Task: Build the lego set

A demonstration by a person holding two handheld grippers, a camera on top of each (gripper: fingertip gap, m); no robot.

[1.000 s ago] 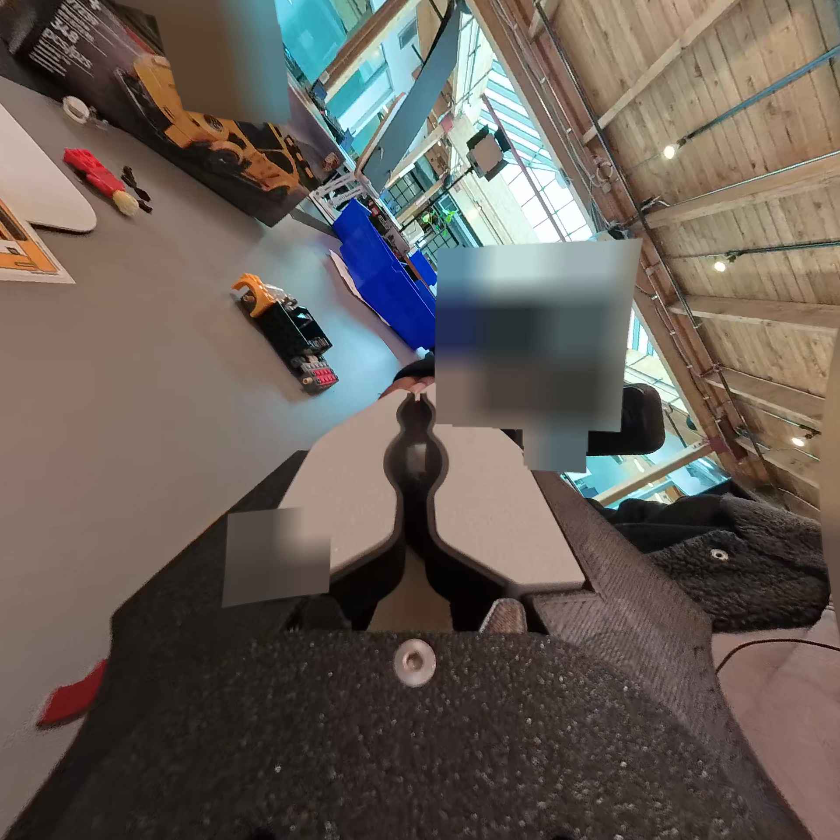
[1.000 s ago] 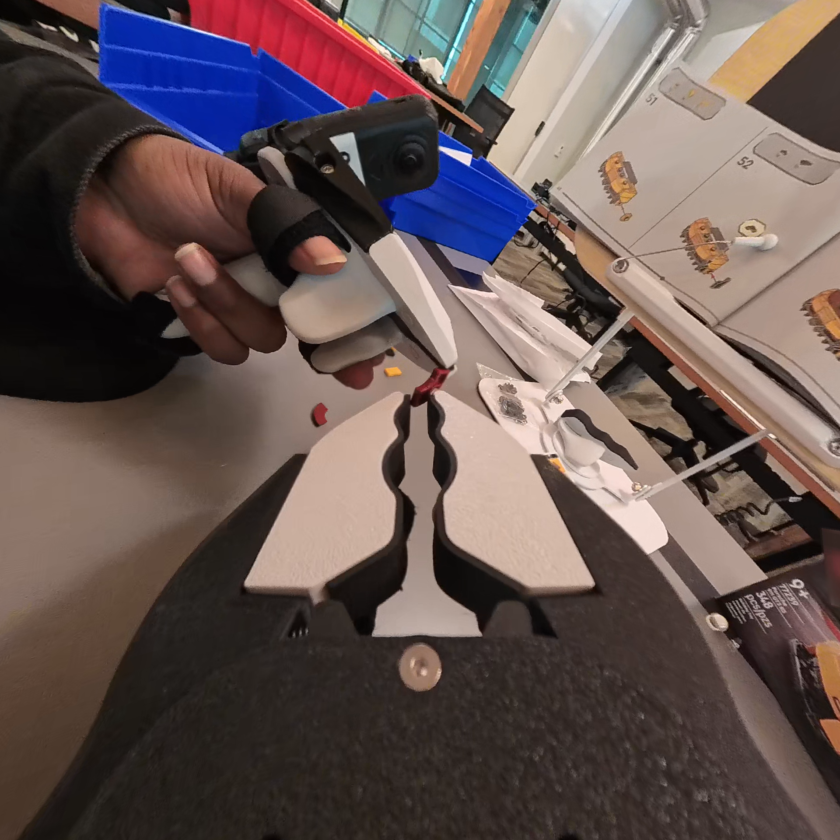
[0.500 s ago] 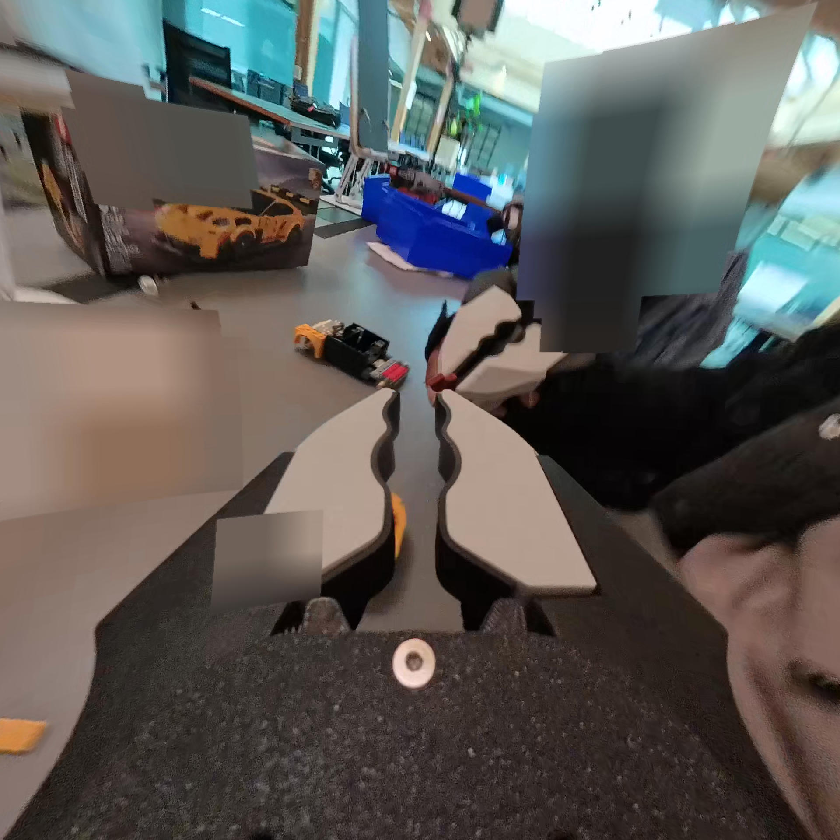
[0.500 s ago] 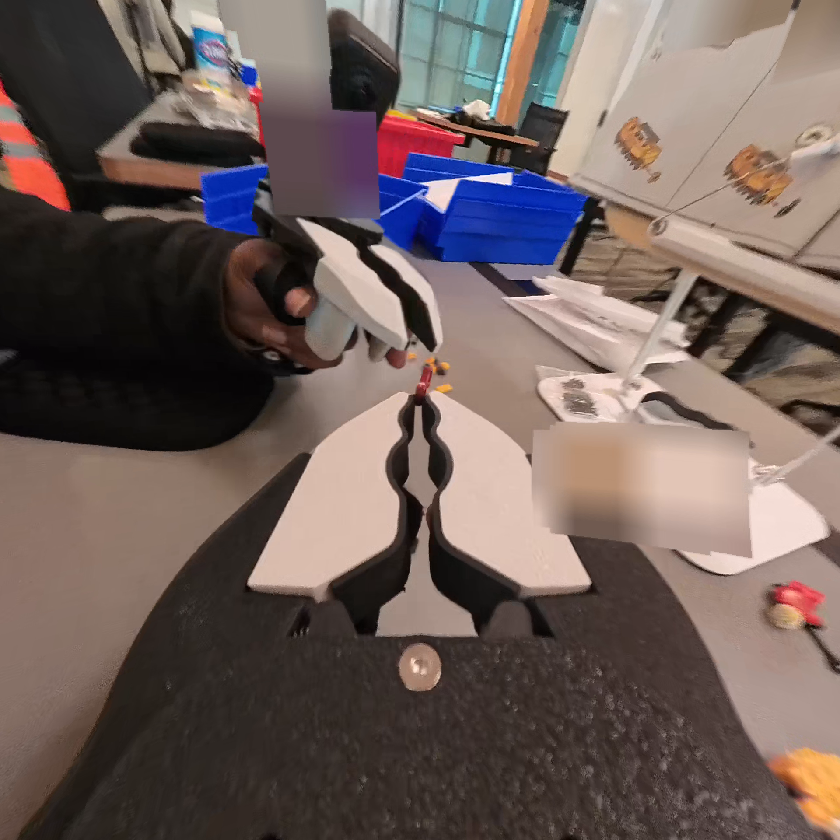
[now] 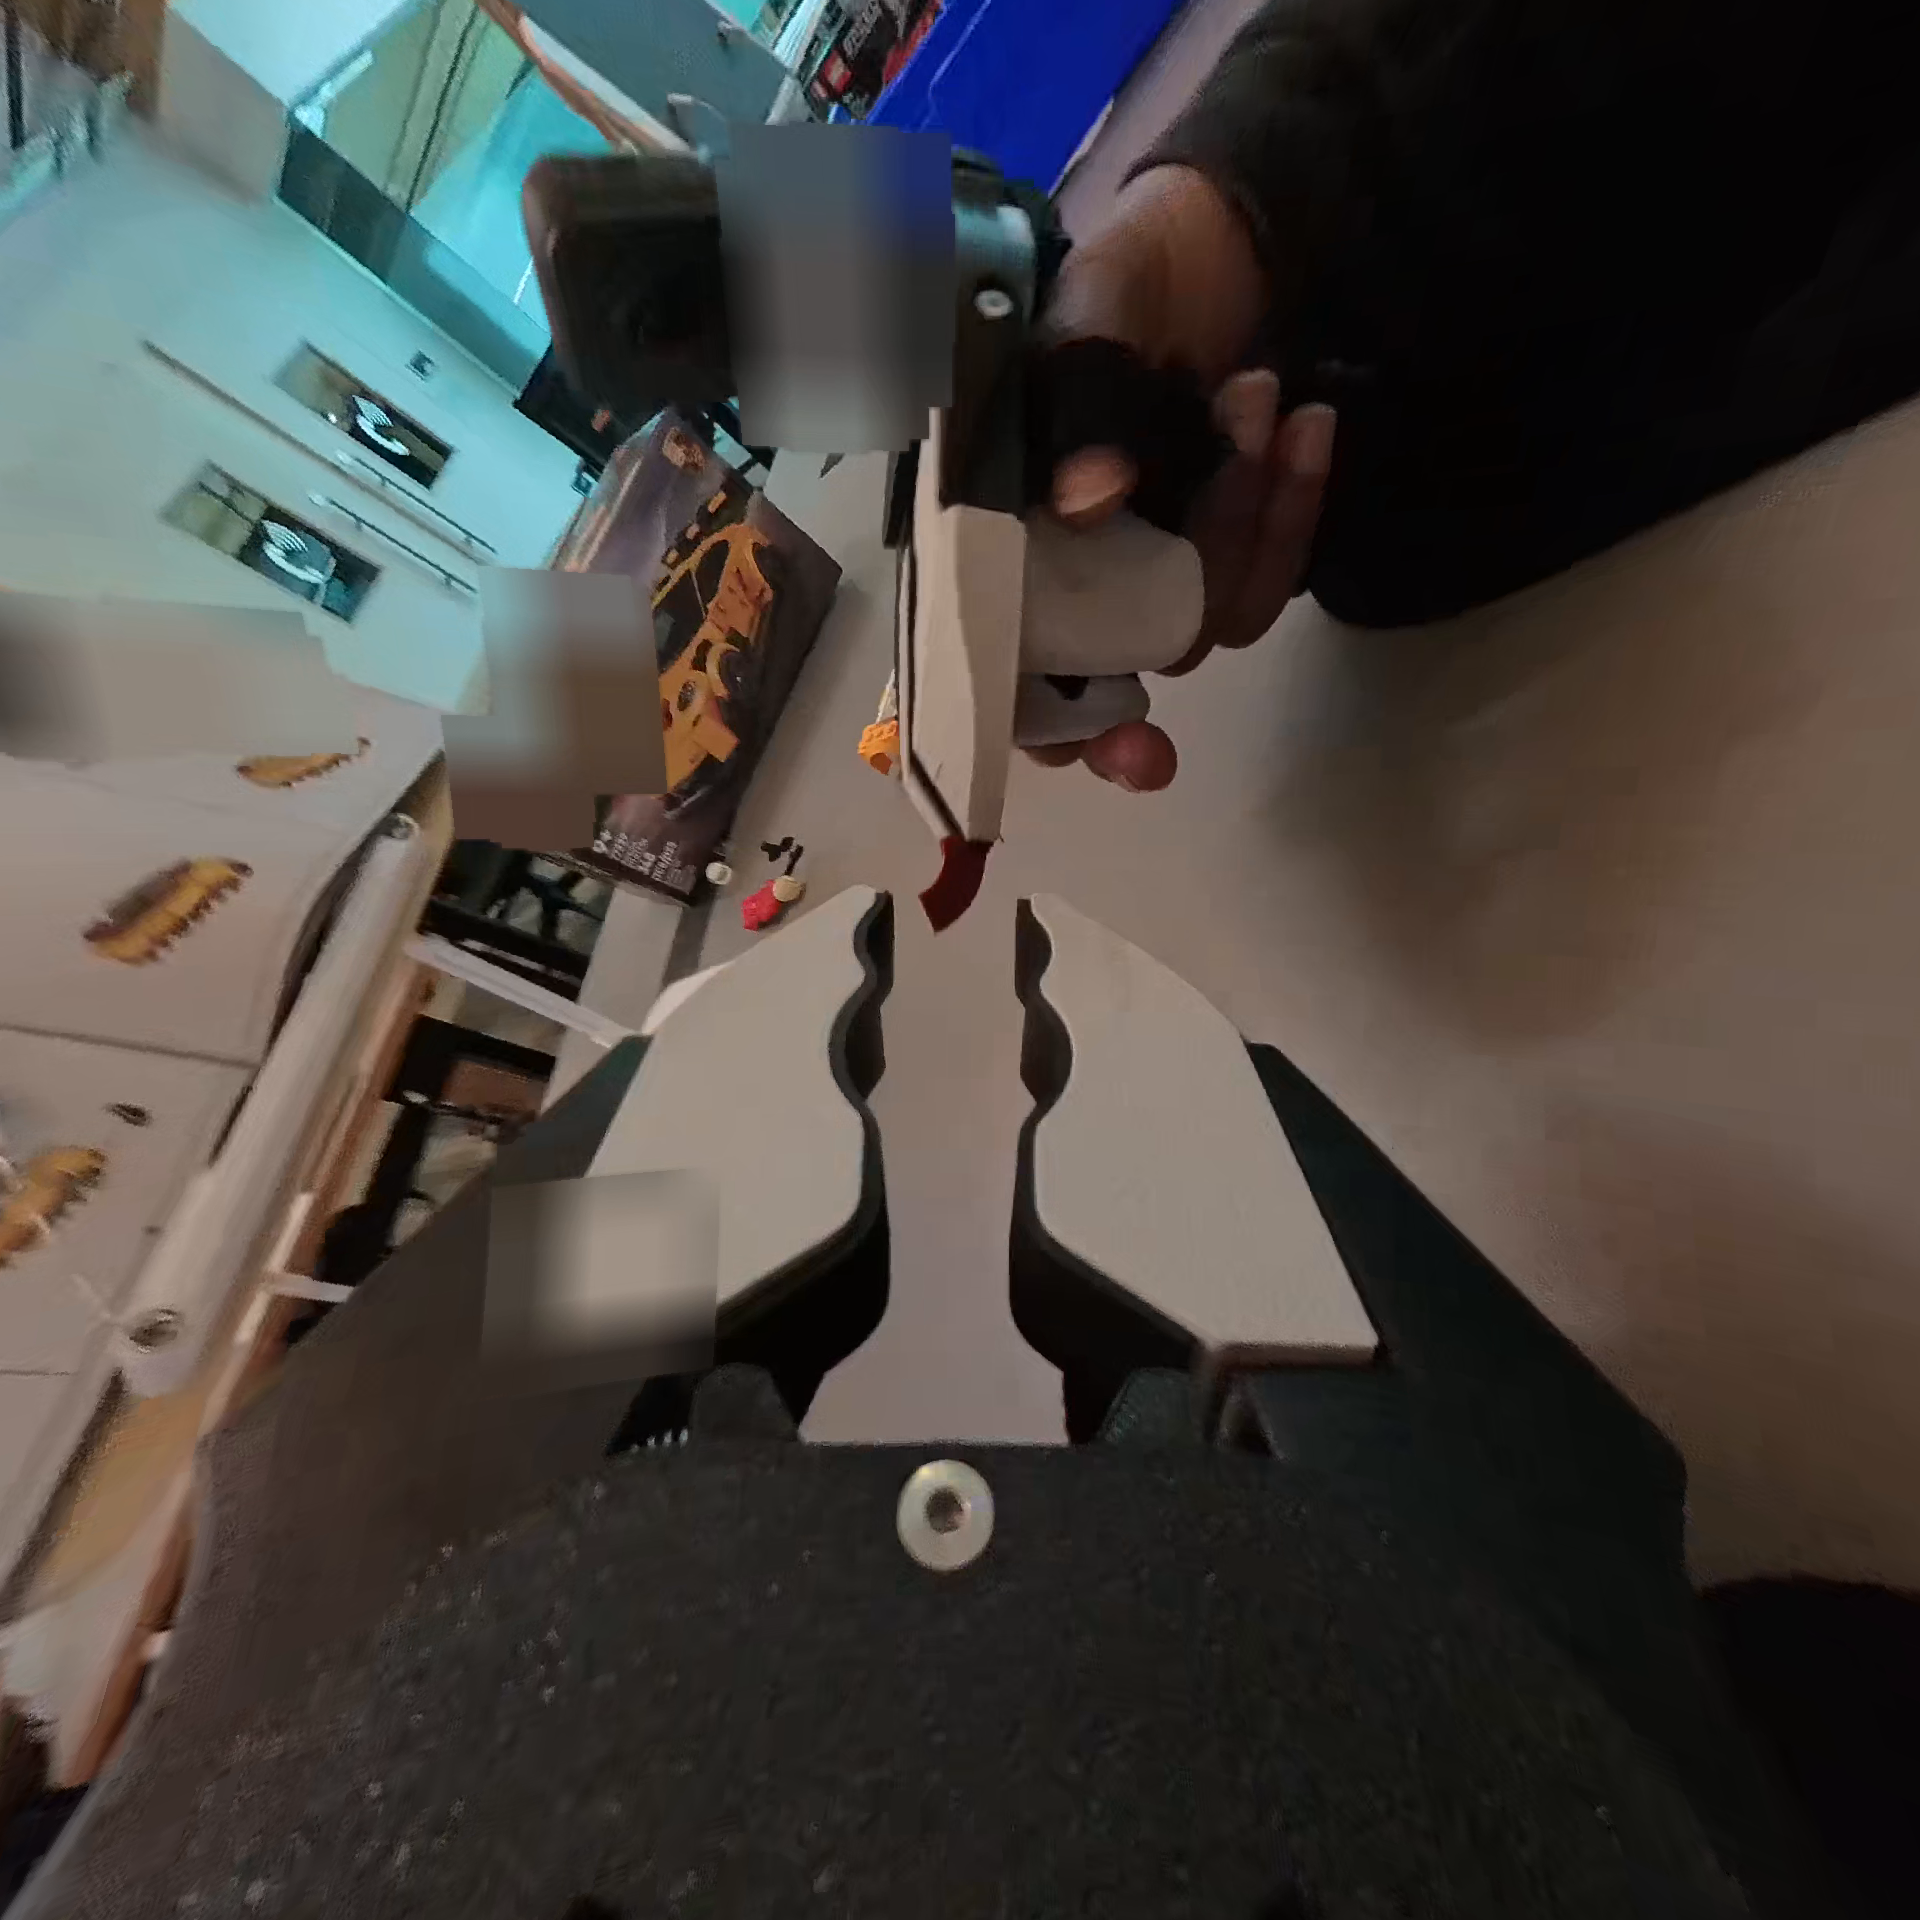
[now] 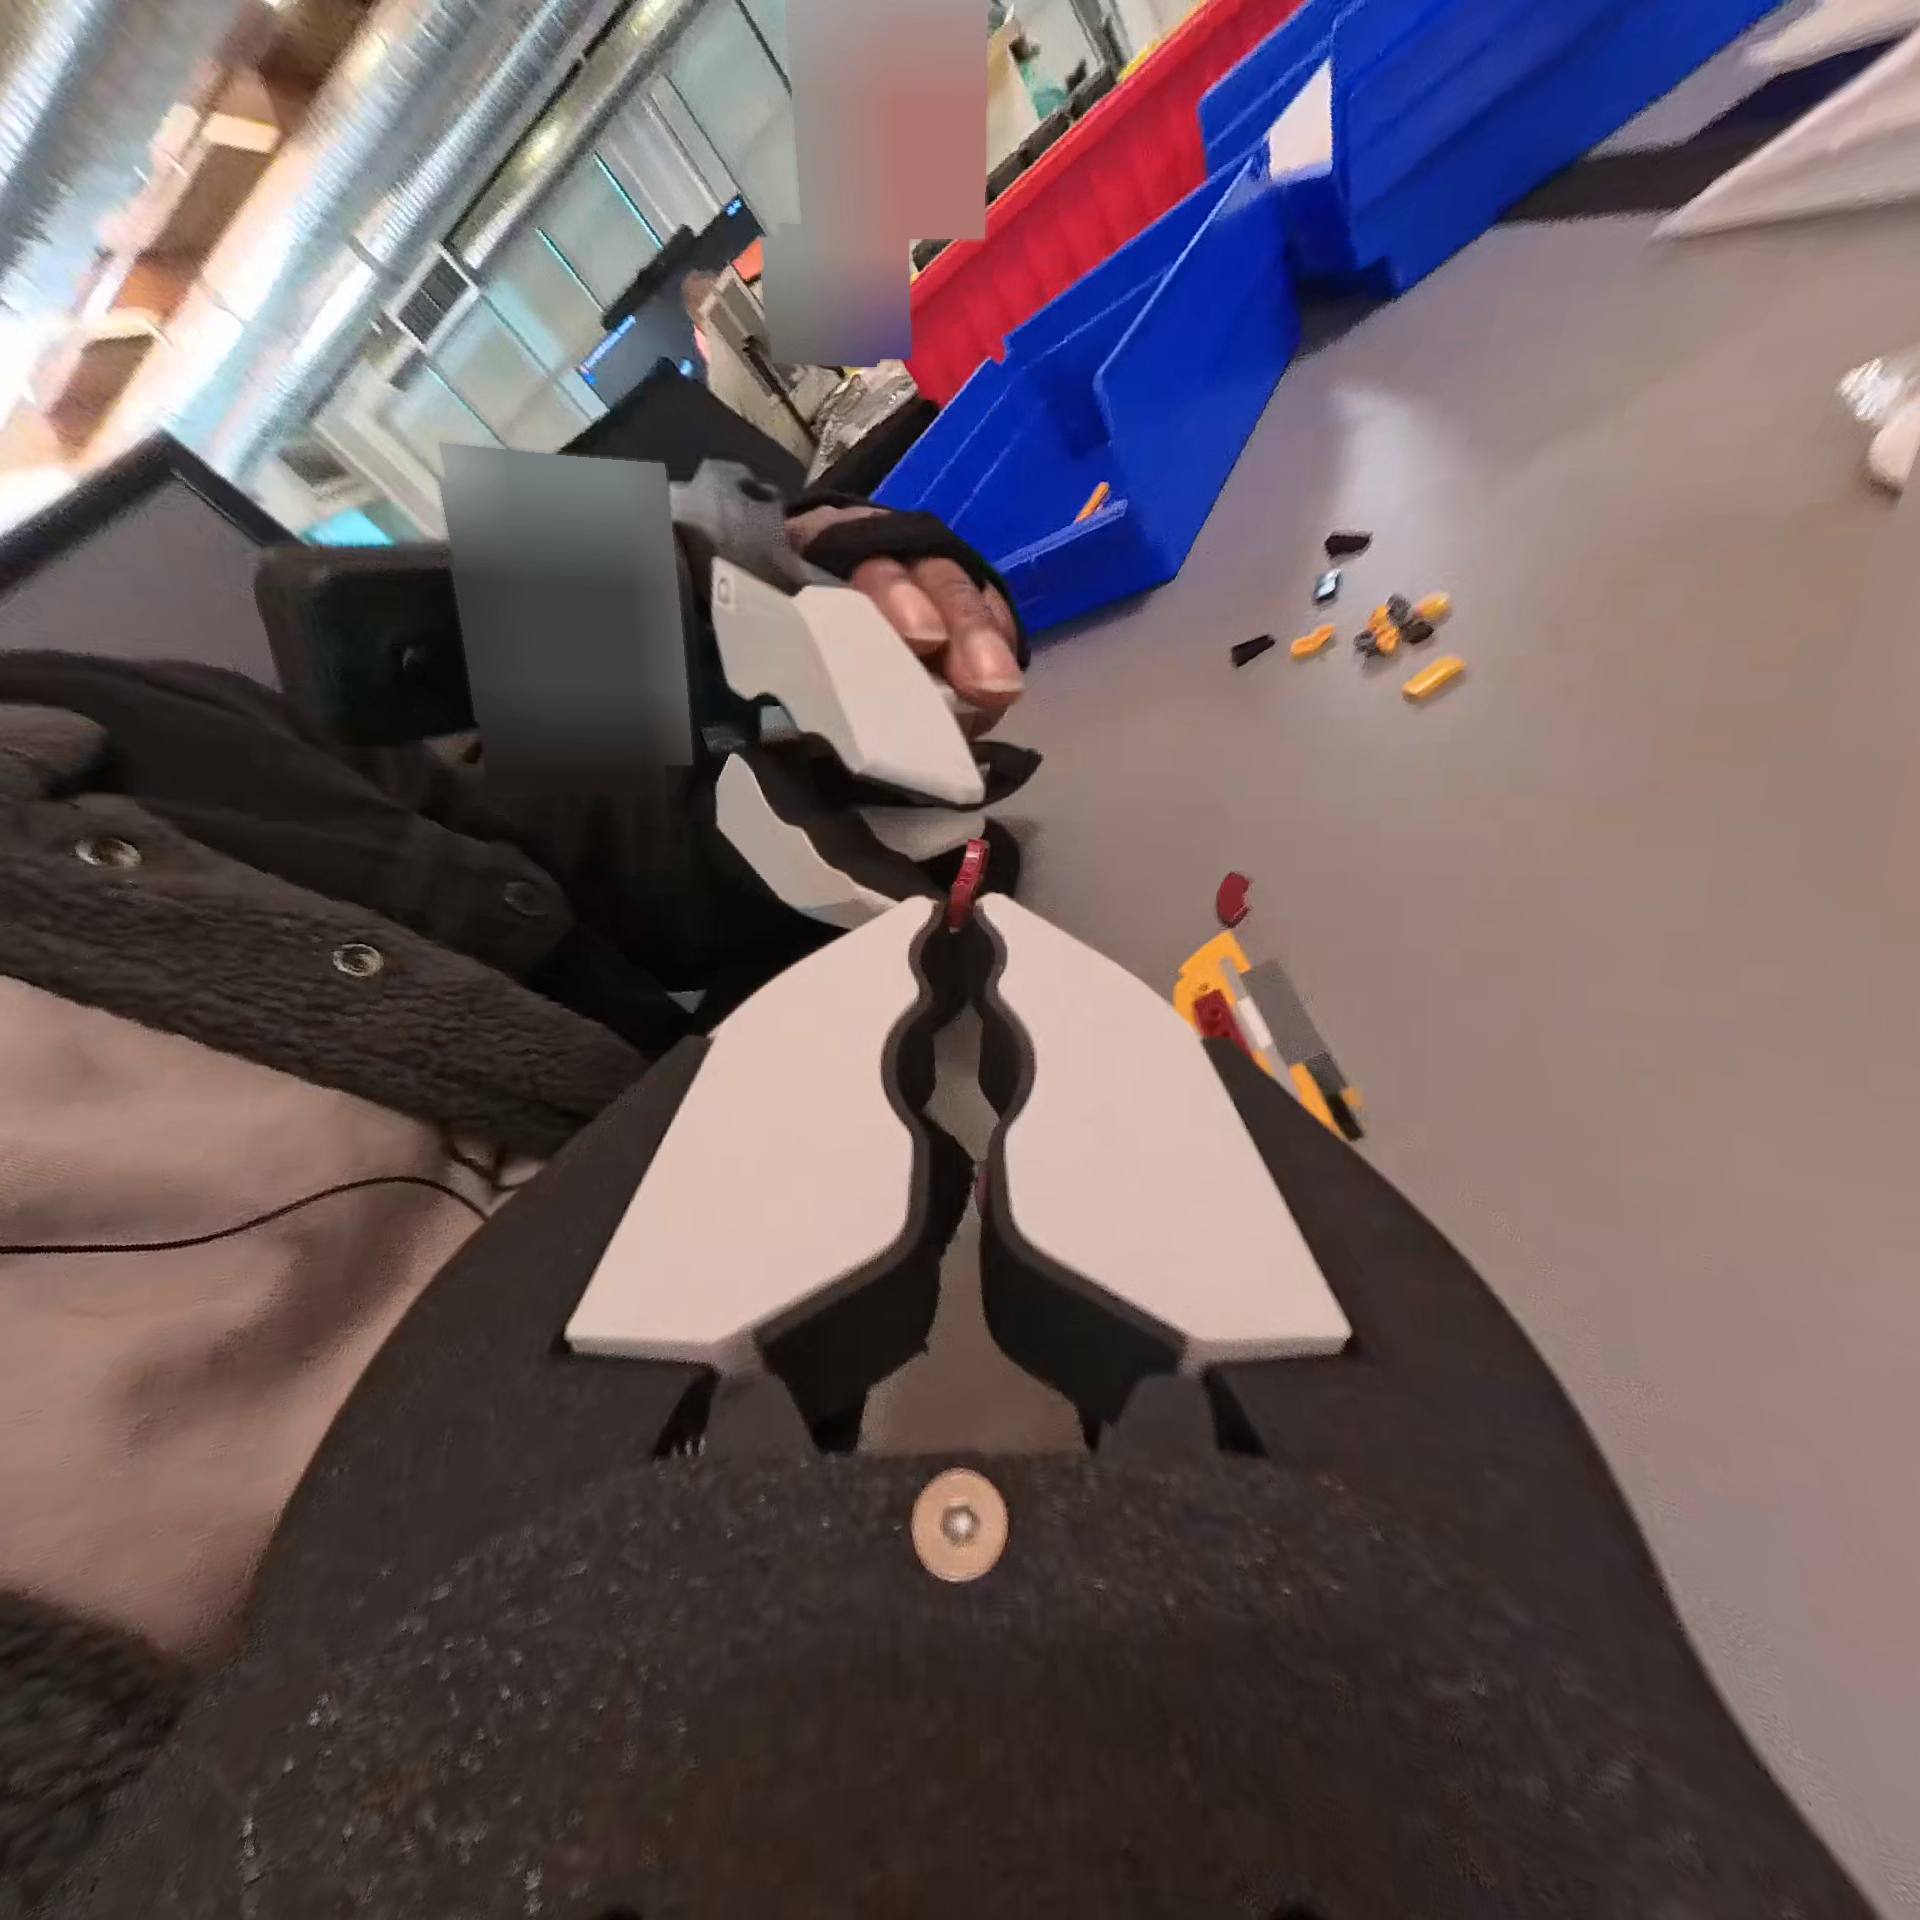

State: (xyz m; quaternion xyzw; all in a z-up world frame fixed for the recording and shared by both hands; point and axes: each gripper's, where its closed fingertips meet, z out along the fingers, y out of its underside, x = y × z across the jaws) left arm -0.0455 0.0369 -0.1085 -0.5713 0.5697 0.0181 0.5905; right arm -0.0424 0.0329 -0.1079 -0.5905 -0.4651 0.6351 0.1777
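Since half a second ago both views have rolled over and the left gripper (image 5: 953, 909) has widened, its fingers now apart and empty, their tips flanking the dark red curved piece (image 5: 954, 883). The right gripper (image 6: 962, 906) is clamped on that piece at its very tips, most of it protruding beyond them. It looks tiny, light, rigid and slick, likely to pivot, so the left should pinch its flat faces near the exposed end.

Dark red piece (image 6: 966, 894): lower end hidden between the right gripper (image 6: 961, 912) tips; shape unclear.
Part-built model (image 6: 1273, 1029): near side hidden behind the gripper body.
Loose pieces (image 6: 1392, 634): too small to tell apart.
Lego box (image 5: 717, 665): partly behind a blurred patch.
Blue bins (image 6: 1195, 343): cut off at the top edge.
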